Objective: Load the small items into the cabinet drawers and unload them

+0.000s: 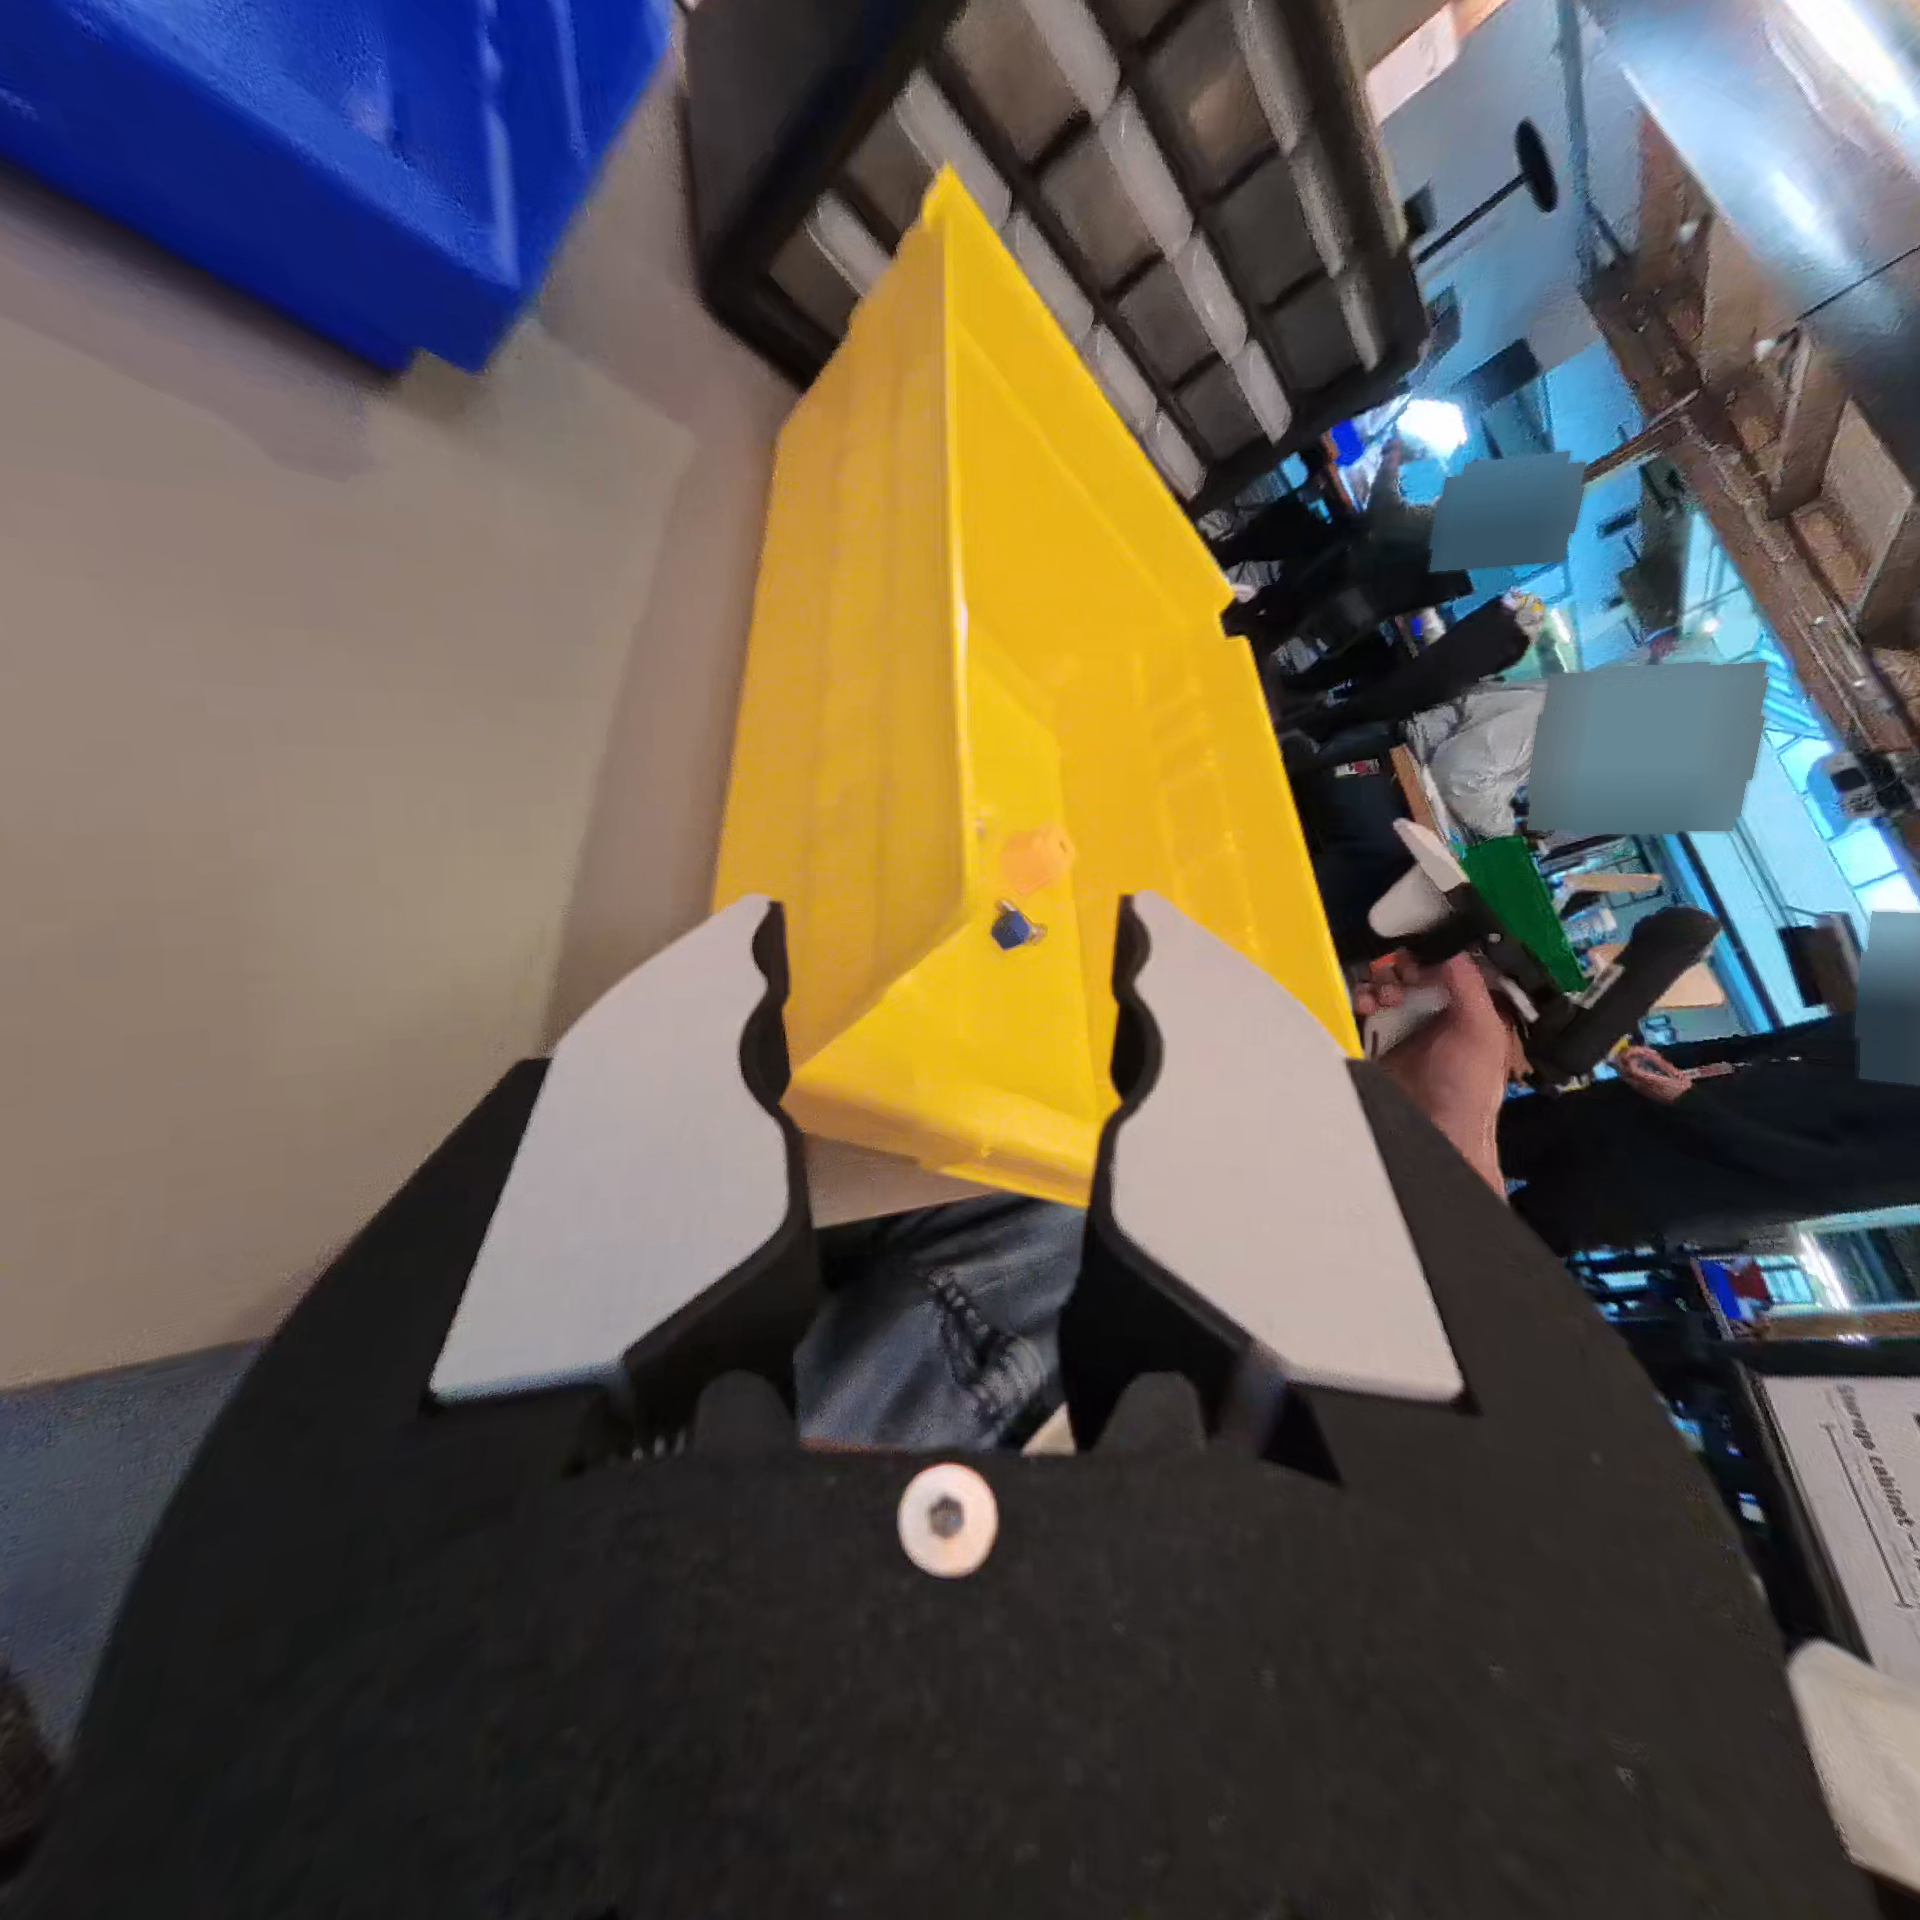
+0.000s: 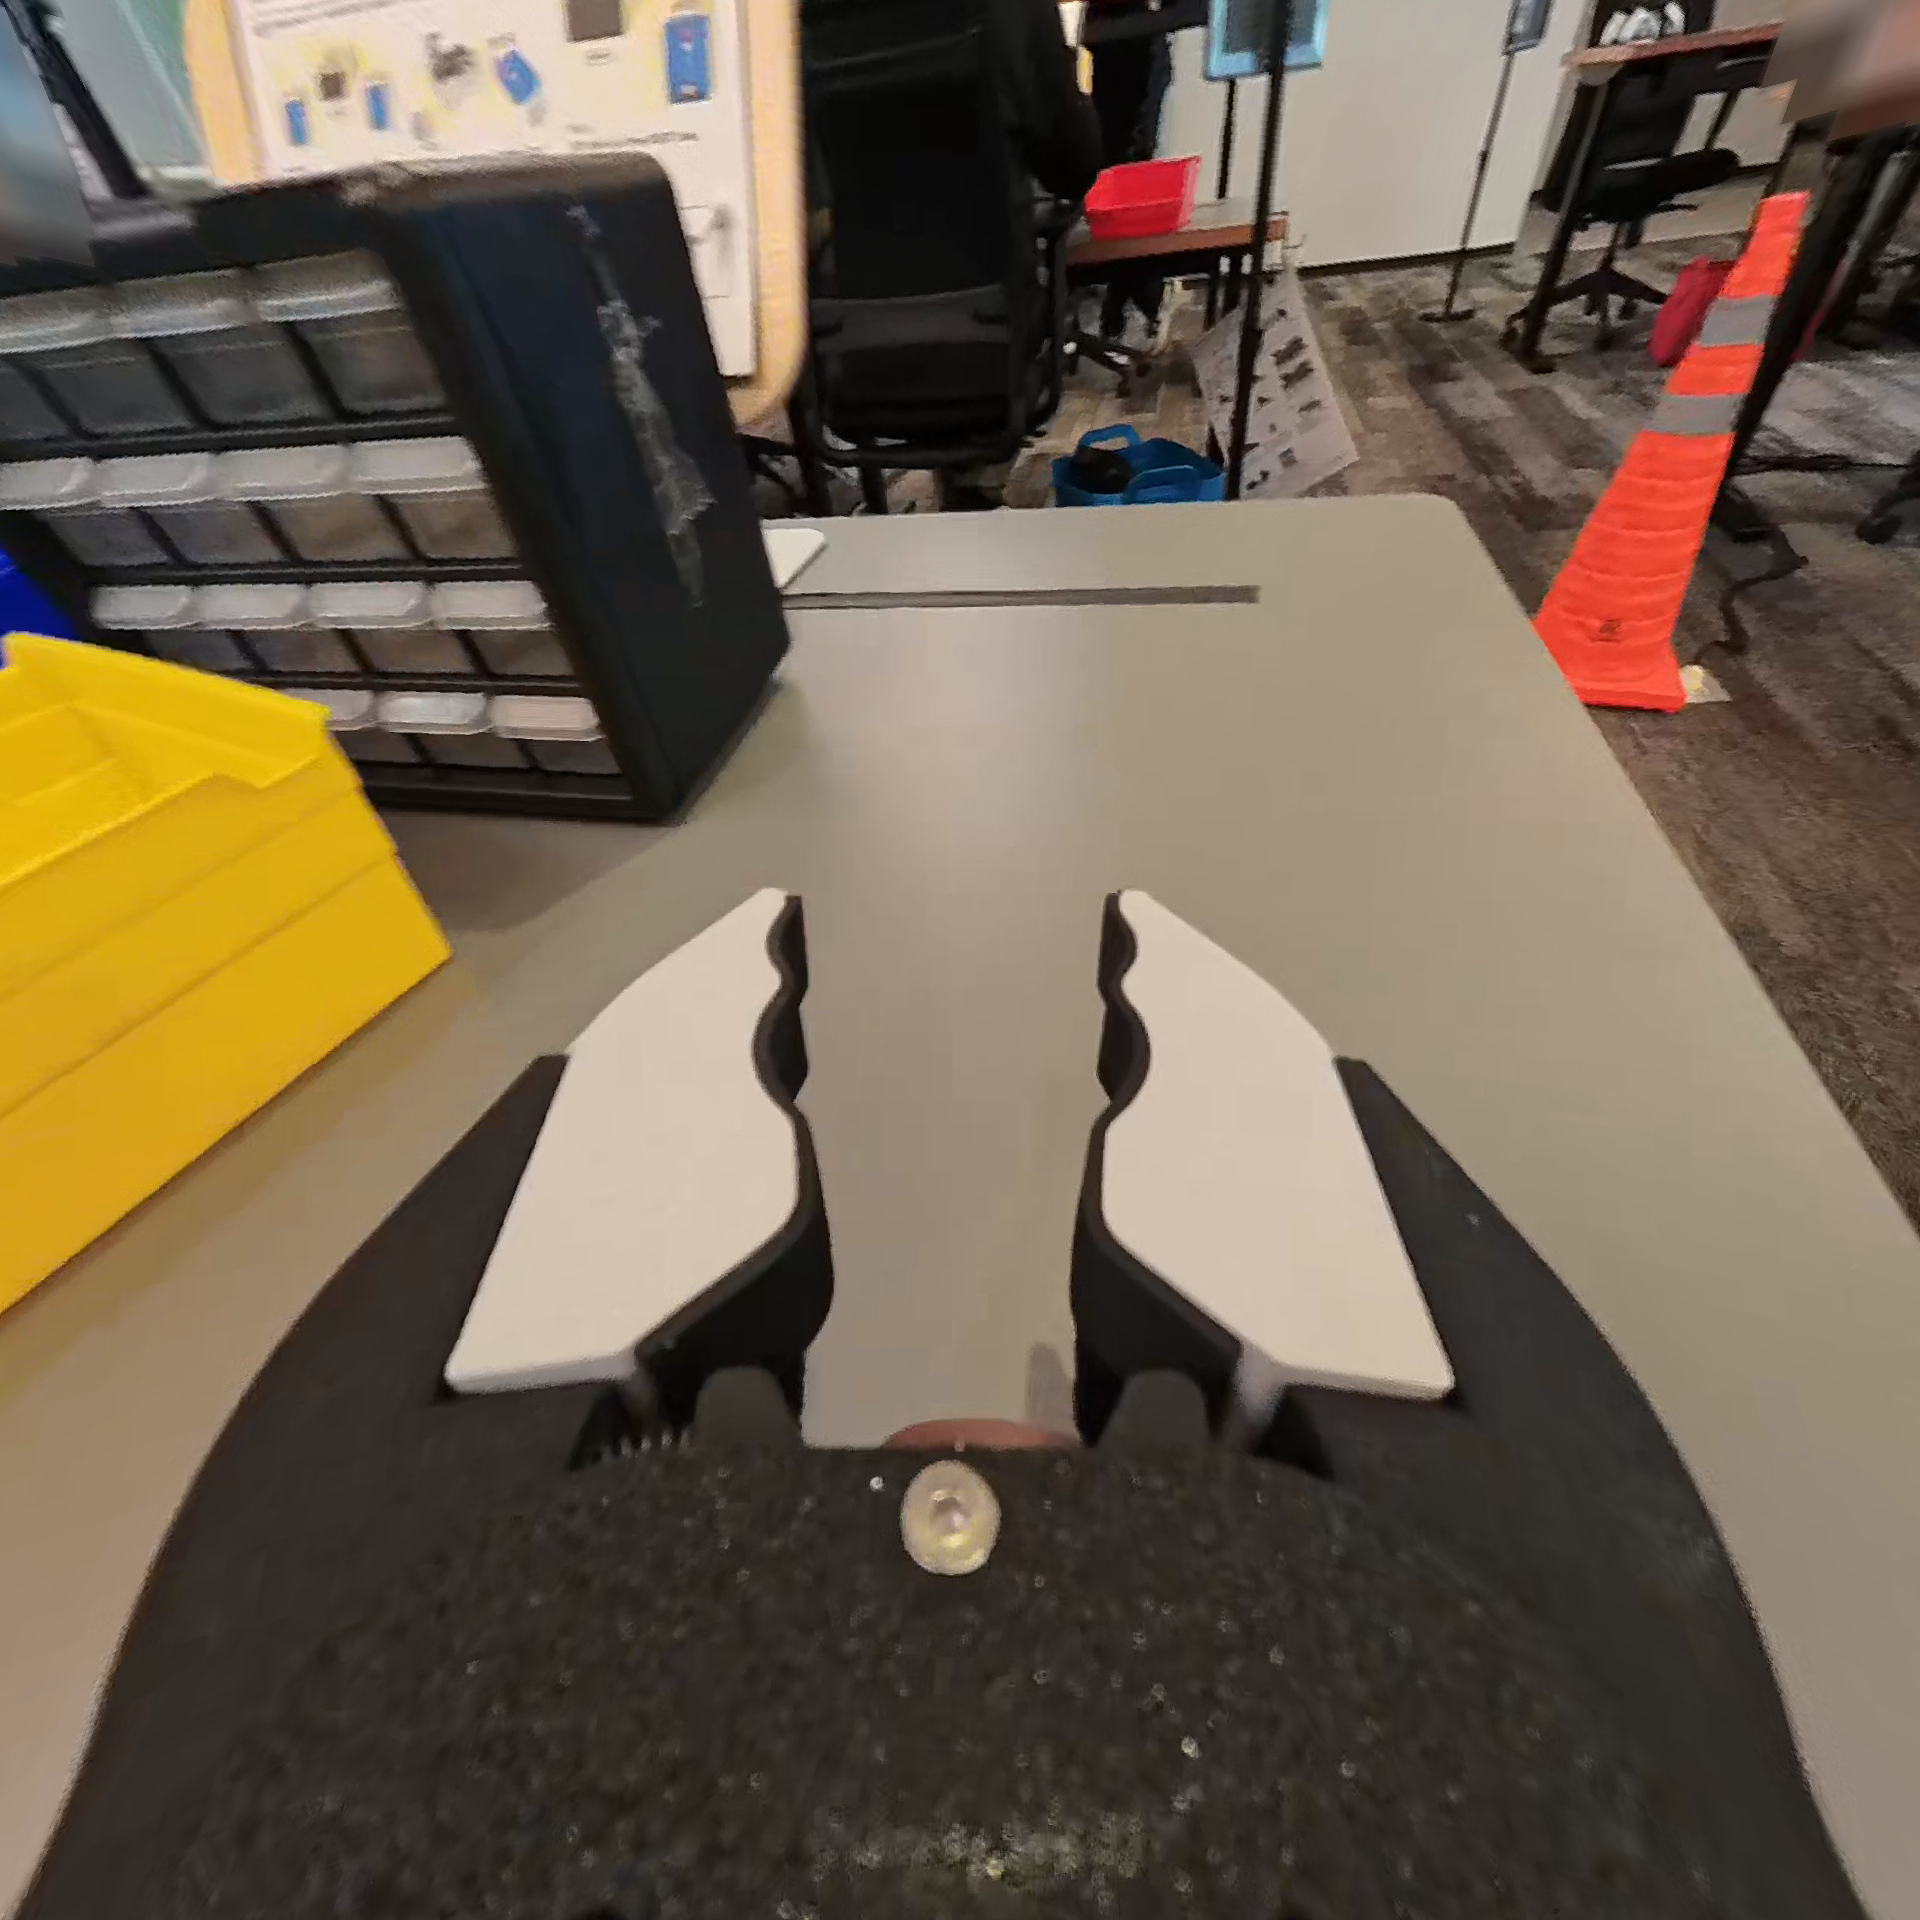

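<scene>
The left gripper (image 1: 951, 925) is hovering with fingers spread and empty, and the small blue item (image 1: 1013, 928) and small orange item (image 1: 1034, 860) are lying just ahead between the fingertips, inside the yellow plastic bin (image 1: 904, 582) whose long axis is running straight away from the fingers toward the black cabinet of clear drawers (image 1: 1143, 208). The right gripper (image 2: 951, 914), likewise spread and empty, is pointing over bare grey tabletop (image 2: 1143, 727), with the bin off to its left, so the left one looks nearer.

We see the bin (image 2: 177, 935) on the table (image 2: 1143, 831), just before the drawer cabinet (image 2: 436, 488). Two small items (image 1: 1023, 894) lie in the bin.
</scene>
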Available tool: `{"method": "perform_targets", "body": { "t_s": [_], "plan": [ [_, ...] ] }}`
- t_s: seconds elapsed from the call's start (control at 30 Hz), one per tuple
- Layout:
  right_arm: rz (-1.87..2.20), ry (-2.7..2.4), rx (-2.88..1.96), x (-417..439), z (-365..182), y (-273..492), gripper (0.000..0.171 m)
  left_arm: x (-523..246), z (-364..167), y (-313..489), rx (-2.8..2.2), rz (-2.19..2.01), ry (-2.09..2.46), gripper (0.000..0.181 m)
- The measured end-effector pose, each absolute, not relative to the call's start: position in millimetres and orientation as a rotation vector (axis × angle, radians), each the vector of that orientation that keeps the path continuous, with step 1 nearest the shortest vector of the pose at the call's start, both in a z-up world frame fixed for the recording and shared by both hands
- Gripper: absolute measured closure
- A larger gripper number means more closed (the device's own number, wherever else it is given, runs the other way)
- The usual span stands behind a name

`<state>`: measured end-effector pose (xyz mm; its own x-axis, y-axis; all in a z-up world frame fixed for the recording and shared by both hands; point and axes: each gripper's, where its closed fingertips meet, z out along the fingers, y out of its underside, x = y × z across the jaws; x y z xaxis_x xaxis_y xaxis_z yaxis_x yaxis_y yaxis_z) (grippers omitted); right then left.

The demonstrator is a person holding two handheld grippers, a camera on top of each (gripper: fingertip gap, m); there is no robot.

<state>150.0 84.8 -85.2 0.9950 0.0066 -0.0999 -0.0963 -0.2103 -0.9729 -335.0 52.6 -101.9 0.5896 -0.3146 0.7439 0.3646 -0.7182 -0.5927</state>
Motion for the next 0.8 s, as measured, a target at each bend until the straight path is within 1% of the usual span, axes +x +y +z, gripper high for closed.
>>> {"method": "perform_targets", "body": {
  "t_s": [0.07, 0.13, 0.2, 0.27, 0.3, 0.37, 0.4, 0.43, 0.47, 0.53, 0.57, 0.63, 0.7, 0.8],
  "plan": [
    [0.087, -0.006, -1.778, 129.1, -76.4, 82.5, 0.117, -370.1, -94.3, 58.5, -2.045, -1.103, -0.028, 0.116],
    [0.117, -0.087, -1.763, 100.2, -62.6, 83.4, 0.117, -415.9, -88.9, 85.3, -2.022, -0.955, 0.046, 0.115],
    [0.168, -0.186, -1.738, 63.5, -46.1, 87.0, 0.117, -472.6, -91.1, 132.2, -2.049, -0.701, 0.071, 0.113],
    [0.216, -0.325, -1.722, 20.2, -31.9, 90.1, 0.117, -525.2, -87.9, 183.8, -2.044, -0.449, 0.061, 0.117],
    [0.242, -0.404, -1.722, -2.8, -27.1, 90.3, 0.117, -542.4, -87.2, 206.0, -2.046, -0.375, 0.054, 0.117],
    [0.319, -0.555, -1.738, -49.1, -23.5, 86.8, 0.117, -549.6, -88.8, 239.6, -2.074, -0.365, 0.079, 0.118],
    [0.377, -0.626, -1.752, -72.2, -23.9, 82.7, 0.117, -548.0, -92.0, 252.4, -2.088, -0.354, 0.110, 0.123],
    [0.426, -0.687, -1.759, -92.8, -23.6, 78.8, 0.118, -546.9, -95.5, 263.0, -2.097, -0.319, 0.134, 0.135],
    [0.451, -0.735, -1.754, -110.0, -22.1, 76.7, 0.119, -544.3, -98.6, 271.2, -2.095, -0.281, 0.163, 0.144],
    [0.469, -0.853, -1.758, -140.2, -21.4, 75.9, 0.120, -539.2, -110.5, 281.6, -2.126, -0.224, 0.197, 0.146],
    [0.467, -0.920, -1.770, -153.7, -21.7, 77.5, 0.120, -539.9, -118.9, 283.5, -2.162, -0.199, 0.187, 0.161],
    [0.433, -1.031, -1.798, -176.5, -18.0, 86.1, 0.120, -541.9, -125.2, 280.6, -2.168, -0.200, 0.171, 0.178],
    [0.440, -1.171, -1.818, -202.4, -10.8, 90.1, 0.122, -539.2, -125.3, 267.1, -2.161, -0.278, 0.156, 0.178],
    [0.404, -1.301, -1.828, -236.4, 10.0, 112.6, 0.130, -552.3, -125.4, 231.9, -2.162, -0.223, 0.165, 0.178]
  ]
}}
